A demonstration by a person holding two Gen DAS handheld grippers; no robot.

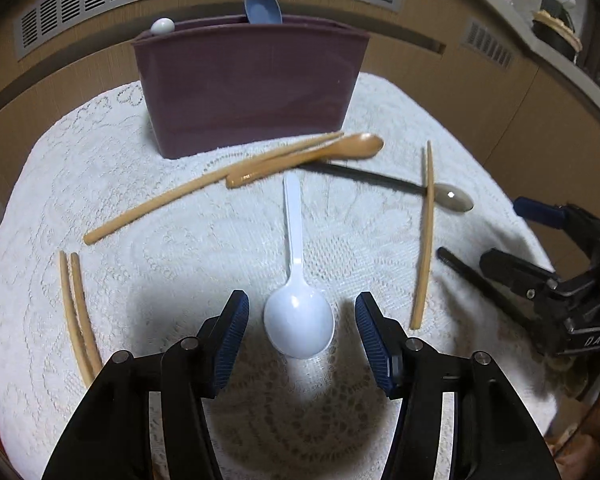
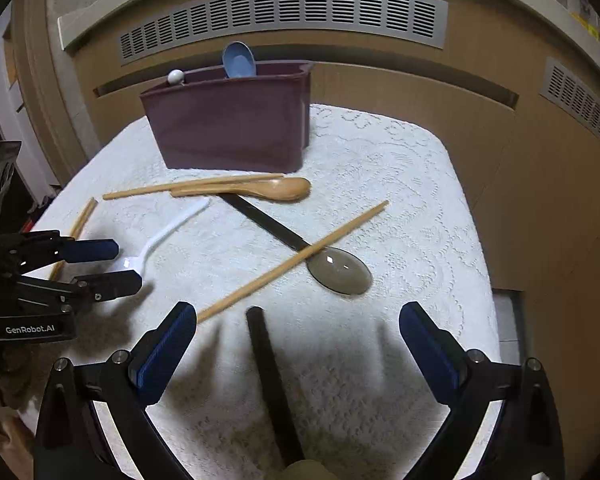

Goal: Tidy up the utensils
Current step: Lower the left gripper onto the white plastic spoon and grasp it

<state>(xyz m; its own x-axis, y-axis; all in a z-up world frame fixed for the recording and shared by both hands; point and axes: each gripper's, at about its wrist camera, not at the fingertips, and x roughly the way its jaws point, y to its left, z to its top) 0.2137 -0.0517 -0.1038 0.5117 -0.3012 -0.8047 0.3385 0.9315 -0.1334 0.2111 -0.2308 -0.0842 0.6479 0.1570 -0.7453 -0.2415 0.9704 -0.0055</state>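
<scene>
Left gripper point(image 1: 300, 332) gapes around white spoon point(image 1: 298, 280) — right gripper point(image 2: 296, 344) wide, empty.

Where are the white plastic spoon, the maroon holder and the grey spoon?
white plastic spoon point(image 1: 299, 322): left wrist view, bowl.
maroon holder point(image 1: 248, 88): left wrist view, front wall.
grey spoon point(image 2: 339, 271): right wrist view, bowl.

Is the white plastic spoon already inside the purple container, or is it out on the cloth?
Out. The white plastic spoon lies flat on the cloth, in front of the purple container, between the open left hand-held gripper fingers.
</scene>
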